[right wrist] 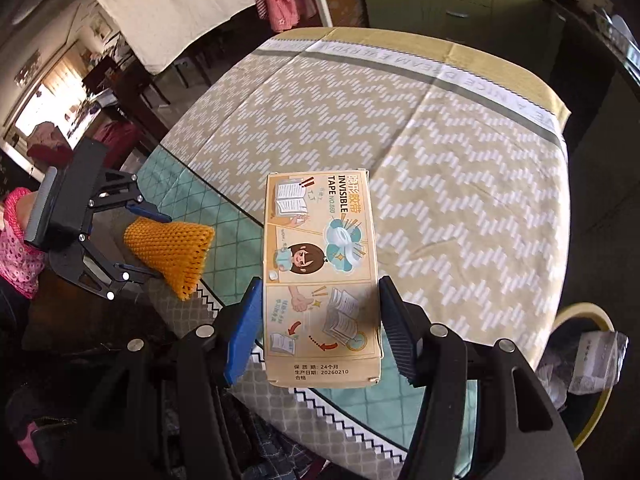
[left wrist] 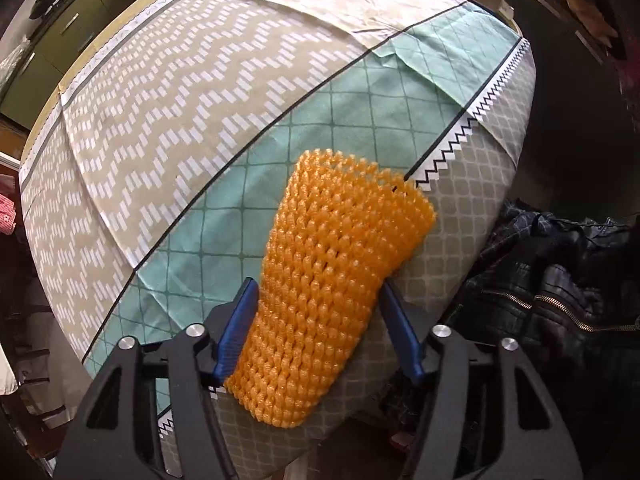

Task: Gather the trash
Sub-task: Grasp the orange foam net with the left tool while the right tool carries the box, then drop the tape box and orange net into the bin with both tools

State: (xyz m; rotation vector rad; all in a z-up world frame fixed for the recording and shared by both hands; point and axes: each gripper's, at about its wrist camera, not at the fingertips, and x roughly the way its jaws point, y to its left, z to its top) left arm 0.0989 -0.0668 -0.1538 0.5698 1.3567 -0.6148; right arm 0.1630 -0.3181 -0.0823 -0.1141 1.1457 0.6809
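Observation:
My left gripper point(left wrist: 318, 300) is shut on an orange foam net sleeve point(left wrist: 332, 280), its blue fingers pressing both sides, over the table's near edge. The sleeve point(right wrist: 172, 250) and the left gripper point(right wrist: 160, 246) also show at the left of the right wrist view. My right gripper point(right wrist: 320, 300) is shut on a tan invisible tape box point(right wrist: 320, 276), held flat above the table's front edge, printed face up.
The table point(right wrist: 420, 152) wears a beige zigzag and teal check cloth. A yellow-rimmed bin point(right wrist: 588, 344) with wrapped trash stands at the right, below the table. Dark jackets point(left wrist: 560, 300) lie beside the table. Green cabinets point(right wrist: 460, 0) stand behind.

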